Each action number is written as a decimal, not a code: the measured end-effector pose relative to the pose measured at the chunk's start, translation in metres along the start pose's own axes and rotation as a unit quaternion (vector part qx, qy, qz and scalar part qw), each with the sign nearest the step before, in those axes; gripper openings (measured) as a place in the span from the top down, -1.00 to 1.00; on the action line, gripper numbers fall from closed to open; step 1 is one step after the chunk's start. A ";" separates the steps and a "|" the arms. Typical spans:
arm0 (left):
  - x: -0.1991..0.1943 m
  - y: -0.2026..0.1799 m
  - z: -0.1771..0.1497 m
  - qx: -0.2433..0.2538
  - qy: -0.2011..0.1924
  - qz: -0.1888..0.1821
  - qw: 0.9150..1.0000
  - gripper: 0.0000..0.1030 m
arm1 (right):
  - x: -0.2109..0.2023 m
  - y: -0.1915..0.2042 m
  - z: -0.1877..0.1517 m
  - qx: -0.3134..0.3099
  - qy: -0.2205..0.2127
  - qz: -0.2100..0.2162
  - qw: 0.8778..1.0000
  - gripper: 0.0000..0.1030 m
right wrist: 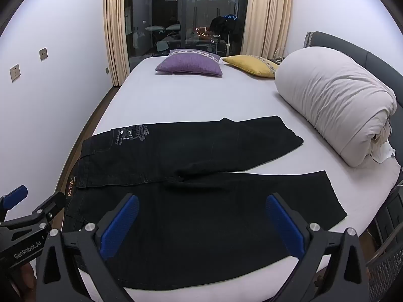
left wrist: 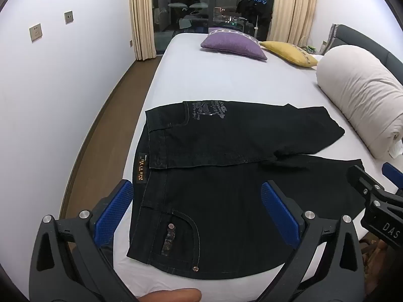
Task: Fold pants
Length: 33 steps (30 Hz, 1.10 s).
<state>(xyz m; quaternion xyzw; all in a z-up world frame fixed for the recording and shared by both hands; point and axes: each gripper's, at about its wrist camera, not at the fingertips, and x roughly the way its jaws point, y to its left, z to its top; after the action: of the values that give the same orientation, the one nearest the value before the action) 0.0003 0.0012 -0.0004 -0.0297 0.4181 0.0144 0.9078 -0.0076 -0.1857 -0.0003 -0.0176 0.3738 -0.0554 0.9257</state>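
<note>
Pants (left wrist: 226,176): black denim, lying flat and spread on the near part of the bed, waistband toward the left edge, the two legs running to the right and splayed apart in a shallow V.
Fabric detail: pale contrast stitching along the pocket curve, metal rivets by the near pocket (left wrist: 173,236), a brown waistband label (left wrist: 141,170) with gold lettering, and a grey printed design (left wrist: 209,109) on the far hip.
Leg ends: straight-cut hems; the far leg stops just short of the rolled duvet, the near leg reaches toward the right side of the bed.
Left gripper (left wrist: 196,216): fingers spread wide, blue ribbed pads (left wrist: 114,211) on black frames, hovering over the waistband and near pocket, holding nothing.
Right gripper (right wrist: 201,226): fingers likewise wide apart, above the near leg, holding nothing.
Bed (right wrist: 181,100): smooth, pale sheet, taut and nearly wrinkle-free.
Duvet (right wrist: 335,105): cream, softly creased, rolled into a thick cylinder along the right side.
Cushions: a purple one (right wrist: 189,66) and a yellow one (right wrist: 252,66), both coarse-woven and square, at the far end.
Beyond: beige pleated curtains (right wrist: 114,30) flanking dark glass doors.
In the way: nothing lies on the pants.
</note>
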 end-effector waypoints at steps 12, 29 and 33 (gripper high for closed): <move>0.009 0.004 -0.001 -0.004 0.001 0.007 1.000 -1.00 | -0.001 0.000 -0.001 -0.003 -0.001 0.000 1.000 -1.00; 0.016 0.006 -0.007 -0.007 0.003 0.007 1.000 -1.00 | 0.001 0.002 -0.002 -0.004 0.000 -0.001 1.000 -1.00; 0.016 0.007 -0.008 -0.007 0.003 0.007 1.000 -1.00 | 0.000 0.002 -0.003 -0.004 0.000 0.000 1.000 -1.00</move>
<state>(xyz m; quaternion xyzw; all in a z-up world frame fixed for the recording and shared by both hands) 0.0047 0.0075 -0.0183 -0.0336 0.4209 0.0235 0.9062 -0.0095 -0.1838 -0.0024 -0.0212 0.3743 -0.0534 0.9255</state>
